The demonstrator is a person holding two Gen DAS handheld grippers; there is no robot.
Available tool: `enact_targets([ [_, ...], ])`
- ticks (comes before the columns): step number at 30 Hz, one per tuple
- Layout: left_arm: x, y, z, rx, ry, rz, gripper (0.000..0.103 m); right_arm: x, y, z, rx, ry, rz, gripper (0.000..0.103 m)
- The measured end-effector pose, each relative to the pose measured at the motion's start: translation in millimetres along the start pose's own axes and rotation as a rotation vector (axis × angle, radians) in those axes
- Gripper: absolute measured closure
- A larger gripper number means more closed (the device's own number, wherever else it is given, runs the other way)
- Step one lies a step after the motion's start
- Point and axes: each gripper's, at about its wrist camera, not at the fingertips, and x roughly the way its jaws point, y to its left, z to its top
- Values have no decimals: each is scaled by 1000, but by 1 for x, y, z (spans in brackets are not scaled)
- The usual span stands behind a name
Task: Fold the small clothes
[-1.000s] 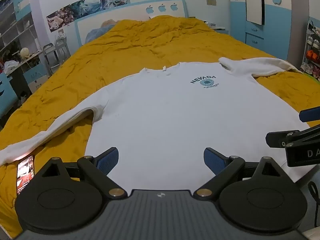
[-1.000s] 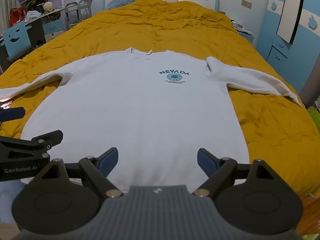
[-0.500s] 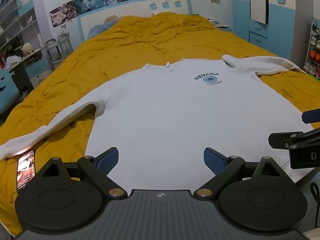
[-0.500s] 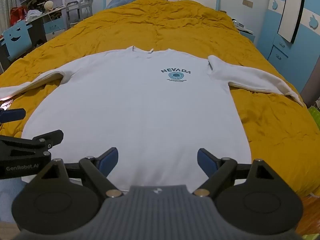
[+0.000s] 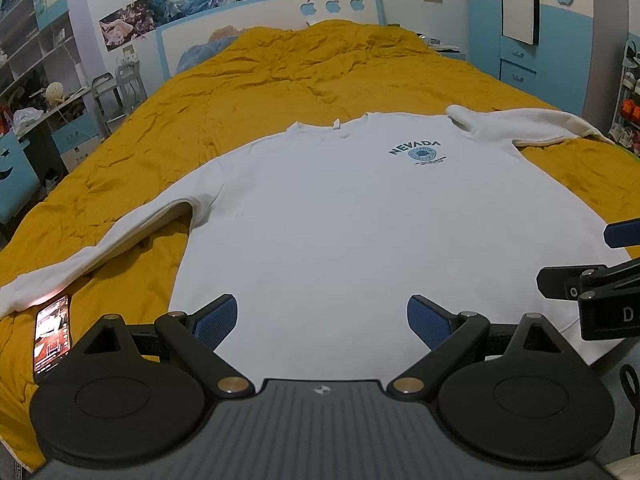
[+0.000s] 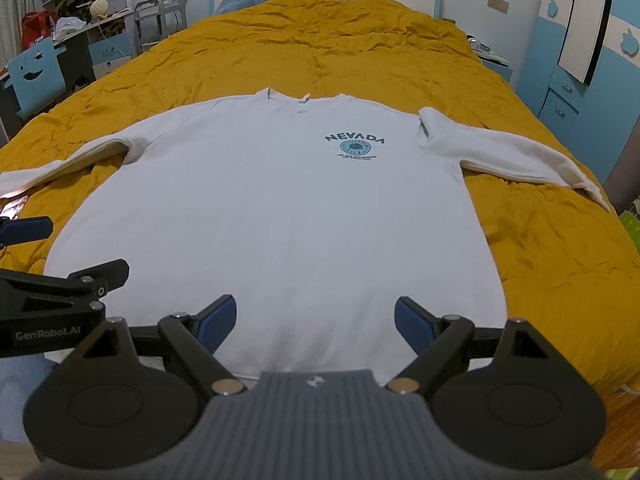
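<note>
Big yellow bed (image 5: 280, 92) fills most of both views, stretching way out ahead of the claws. The white shirt (image 5: 360, 220) lies flat on it, front up, sleeves spread to both sides, hem right under both claws' tips. Left claw (image 5: 322, 322) is wide open, nothing in it, hovering over the hem; right claw (image 6: 316, 326) is the same, spread apart and empty, just beside the left one. A phone (image 5: 52, 336) sits on the bed off to the left claw's left, near the sleeve cuff.
</note>
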Motion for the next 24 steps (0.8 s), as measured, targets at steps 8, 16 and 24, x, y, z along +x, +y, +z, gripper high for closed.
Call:
enact_targets([
  [8,2,0,1,1,7,1,0,1,1,0,1,3,2,21],
  [16,2,0,0,0,8,1,0,0,3,0,-3,6,2,21],
  [24,2,1,-1,1,9,0,0,1,3,0,-2,10,5,21],
])
